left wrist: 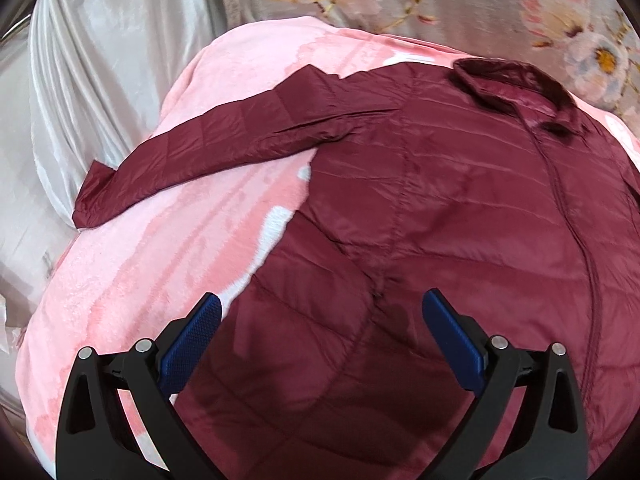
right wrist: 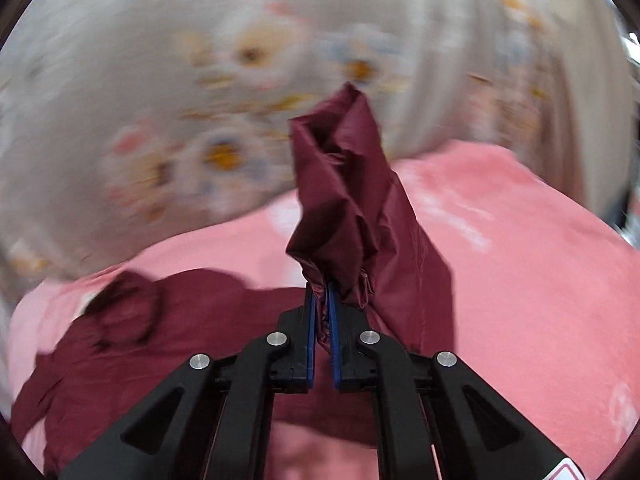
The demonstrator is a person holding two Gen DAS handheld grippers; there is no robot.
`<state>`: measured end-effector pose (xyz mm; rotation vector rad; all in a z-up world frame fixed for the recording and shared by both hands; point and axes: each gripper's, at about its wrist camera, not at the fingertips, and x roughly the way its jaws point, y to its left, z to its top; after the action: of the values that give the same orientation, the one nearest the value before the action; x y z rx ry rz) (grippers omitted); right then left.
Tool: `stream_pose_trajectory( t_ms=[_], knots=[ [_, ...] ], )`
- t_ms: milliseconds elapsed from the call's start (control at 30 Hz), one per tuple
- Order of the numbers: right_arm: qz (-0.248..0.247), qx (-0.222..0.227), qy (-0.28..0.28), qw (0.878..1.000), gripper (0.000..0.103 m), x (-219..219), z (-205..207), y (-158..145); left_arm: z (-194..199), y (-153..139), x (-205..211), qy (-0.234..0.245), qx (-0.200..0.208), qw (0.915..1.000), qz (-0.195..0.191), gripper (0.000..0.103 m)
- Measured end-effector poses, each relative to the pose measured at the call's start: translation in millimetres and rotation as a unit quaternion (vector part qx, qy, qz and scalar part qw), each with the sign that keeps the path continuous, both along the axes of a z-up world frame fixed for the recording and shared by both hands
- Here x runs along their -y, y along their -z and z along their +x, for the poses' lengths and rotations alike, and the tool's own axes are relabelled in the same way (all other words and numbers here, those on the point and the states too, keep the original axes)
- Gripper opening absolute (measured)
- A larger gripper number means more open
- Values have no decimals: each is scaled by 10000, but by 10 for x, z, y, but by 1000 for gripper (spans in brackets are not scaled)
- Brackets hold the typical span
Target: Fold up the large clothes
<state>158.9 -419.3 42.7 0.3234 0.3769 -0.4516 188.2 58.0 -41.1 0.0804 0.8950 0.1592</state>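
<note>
Maroon quilted puffer jacket (left wrist: 440,200) spread front-up on a pink fleece blanket (left wrist: 132,280), collar (left wrist: 516,88) toward the far edge, one sleeve (left wrist: 208,148) stretched out to the blanket's left edge. Other sleeve (right wrist: 352,200) lifted upright, cuff end pinched in the clenched right tool (right wrist: 321,292). Left tool (left wrist: 320,304) released, jaws wide, poised over the jacket's lower body. Floral sheet (left wrist: 460,0) beyond the blanket.

A maroon quilted puffer jacket (left wrist: 440,208) lies spread front-up, zipped, collar (left wrist: 516,88) toward one o'clock, one sleeve (left wrist: 208,148) stretched toward nine o'clock; the other sleeve (right wrist: 352,200) stands lifted and crumpled.
</note>
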Motion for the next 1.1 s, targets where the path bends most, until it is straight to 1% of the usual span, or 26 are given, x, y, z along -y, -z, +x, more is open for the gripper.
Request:
stream_pose_trajectory(
  t_ms=[67, 133, 167, 233, 300, 367, 400, 433, 467, 500, 533, 567, 633, 700, 733, 800, 833, 900, 933, 1000, 1033, 1067, 1100],
  knots=[
    [-183, -43, -754, 9970, 6, -523, 312, -50, 23, 3, -69, -67, 2, 10000, -13, 98],
    [-220, -163, -1504, 9883, 6, -1039, 622, 10, 43, 12, -129, -124, -13, 9999, -17, 98],
    [-220, -226, -1760, 9839, 6, -1241, 705, 61, 55, 19, -163, -151, -28, 9999, -30, 98],
    [-259, -429, -2289, 9721, 6, -1704, 926, 219, 74, 34, -225, -191, -51, 9998, -56, 98],
    [-343, -643, -2653, 9614, 7, -2079, 1093, 387, 78, 43, -273, -212, -60, 9997, -69, 98],
    [-322, -847, -3108, 9461, 8, -2432, 1181, 585, 91, 49, -319, -238, -68, 9997, -91, 98],
    [-287, -910, -3303, 9390, 13, -2571, 1201, 658, 100, 52, -340, -238, -72, 9996, -122, 98],
    [-260, -1002, -3554, 9289, 17, -2739, 1230, 729, 114, 54, -355, -228, -91, 9996, -168, 98],
    [-282, -1033, -3653, 9247, 30, -2830, 1244, 748, 129, 52, -366, -206, -114, 9995, -233, 98],
    [-361, -1015, -3749, 9208, 47, -2944, 1187, 751, 140, 46, -370, -173, -132, 9993, -305, 98],
    [-484, -853, -3815, 9191, 55, -3023, 1098, 696, 154, 38, -371, -132, -150, 9990, -389, 98],
    [-584, -675, -3823, 9197, 61, -3058, 987, 623, 178, 23, -368, -71, -175, 9985, -518, 98],
    [-761, -378, -3624, 9281, 61, -2998, 783, 484, 237, -16, -339, 62, -207, 9968, -774, 98],
    [-671, -308, -3389, 9379, 61, -2788, 700, 390, 332, -76, -257, 297, -238, 9930, -1118, 98],
    [-538, -277, -3255, 9436, 61, -2651, 655, 380, 382, -94, -213, 377, -267, 9910, -1255, 98],
    [-166, -301, -2814, 9590, 61, -2230, 572, 409, 540, -120, -99, 544, -366, 9844, -1634, 98],
    [-5, -360, -2540, 9665, 61, -2017, 532, 452, 634, -122, -43, 607, -440, 9799, -1850, 98],
    [331, -460, -2091, 9762, 62, -1618, 441, 600, 855, -85, 73, 678, -599, 9682, -2331, 98],
    [543, -527, -1870, 9794, 62, -1410, 387, 693, 921, -53, 128, 669, -686, 9642, -2474, 98],
    [920, -656, -1541, 9816, 62, -1092, 323, 859, 1120, 50, 270, 725, -927, 9512, -2853, 98],
    [1061, -691, -1453, 9812, 62, -984, 302, 928, 1191, 96, 329, 724, -1040, 9477, -2931, 95],
    [1213, -723, -1382, 9803, 62, -865, 284, 986, 1250, 129, 375, 712, -1092, 9439, -3034, 92],
    [1398, -743, -1311, 9786, 62, -738, 270, 1056, 1293, 147, 411, 707, -1086, 9417, -3105, 80]
  ],
)
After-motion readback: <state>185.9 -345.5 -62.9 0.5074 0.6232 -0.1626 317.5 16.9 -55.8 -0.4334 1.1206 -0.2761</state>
